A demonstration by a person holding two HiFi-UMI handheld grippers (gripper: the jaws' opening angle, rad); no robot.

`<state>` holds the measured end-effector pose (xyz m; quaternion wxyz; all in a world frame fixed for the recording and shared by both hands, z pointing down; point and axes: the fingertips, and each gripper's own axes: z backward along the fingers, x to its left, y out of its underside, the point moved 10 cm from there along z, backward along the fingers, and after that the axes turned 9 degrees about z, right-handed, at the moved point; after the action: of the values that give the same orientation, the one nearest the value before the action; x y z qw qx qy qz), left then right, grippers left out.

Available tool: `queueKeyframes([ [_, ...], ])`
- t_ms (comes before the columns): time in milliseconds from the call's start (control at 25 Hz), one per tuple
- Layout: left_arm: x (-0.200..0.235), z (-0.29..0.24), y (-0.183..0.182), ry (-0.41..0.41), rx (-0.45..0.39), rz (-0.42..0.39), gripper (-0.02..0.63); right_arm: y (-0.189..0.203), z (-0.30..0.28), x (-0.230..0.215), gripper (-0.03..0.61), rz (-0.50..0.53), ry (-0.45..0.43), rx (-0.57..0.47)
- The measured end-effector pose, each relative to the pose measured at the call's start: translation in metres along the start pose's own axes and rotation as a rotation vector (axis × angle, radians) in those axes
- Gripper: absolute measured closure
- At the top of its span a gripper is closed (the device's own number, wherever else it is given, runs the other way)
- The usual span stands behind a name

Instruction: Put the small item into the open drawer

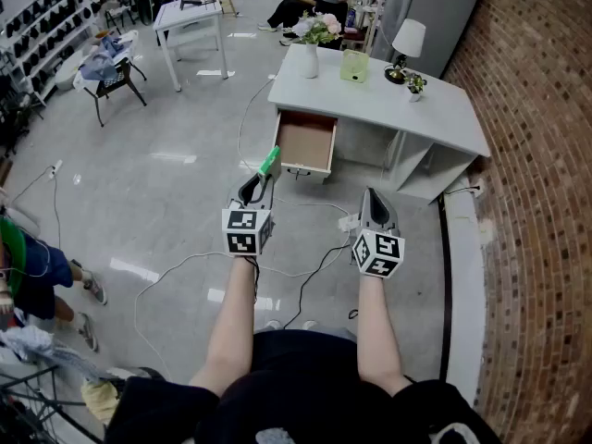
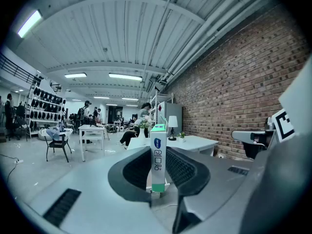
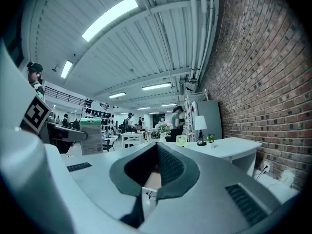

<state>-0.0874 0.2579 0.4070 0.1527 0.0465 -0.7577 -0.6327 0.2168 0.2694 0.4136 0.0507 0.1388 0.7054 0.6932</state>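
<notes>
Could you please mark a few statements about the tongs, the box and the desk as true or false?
1. The left tongs grip a green-and-white box. True.
2. The drawer of the desk is shut. False: it stands pulled open.
3. The right tongs hold a second box. False: nothing is between them.
4. A lamp stands on the desk. True.
5. The box lies inside the drawer. False: it is in the left tongs, short of the desk.

Matt grey plastic: left hand-held gripper (image 2: 158, 173). Glossy printed card: box (image 2: 158, 155) between its jaws. Smooth white finish: worktop (image 1: 435, 109) ahead. Brown wood-look: drawer (image 1: 307, 141). Glossy, polished: floor (image 1: 166, 202) below. Rough brick: wall (image 1: 546, 202) to its right.
</notes>
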Motion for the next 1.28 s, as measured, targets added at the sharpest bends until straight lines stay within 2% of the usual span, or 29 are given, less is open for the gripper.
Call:
queueKeyframes([
  [840, 0.028, -0.001, 0.005, 0.015, 0.020, 0.023, 0.517, -0.003, -0.013, 0.023, 0.577, -0.033, -0.014, 0.005],
  [1280, 0.060, 0.007, 0.015, 0.064, 0.051, 0.023, 0.517, 0.002, -0.005, 0.049, 0.577, -0.117, 0.054, -0.017],
])
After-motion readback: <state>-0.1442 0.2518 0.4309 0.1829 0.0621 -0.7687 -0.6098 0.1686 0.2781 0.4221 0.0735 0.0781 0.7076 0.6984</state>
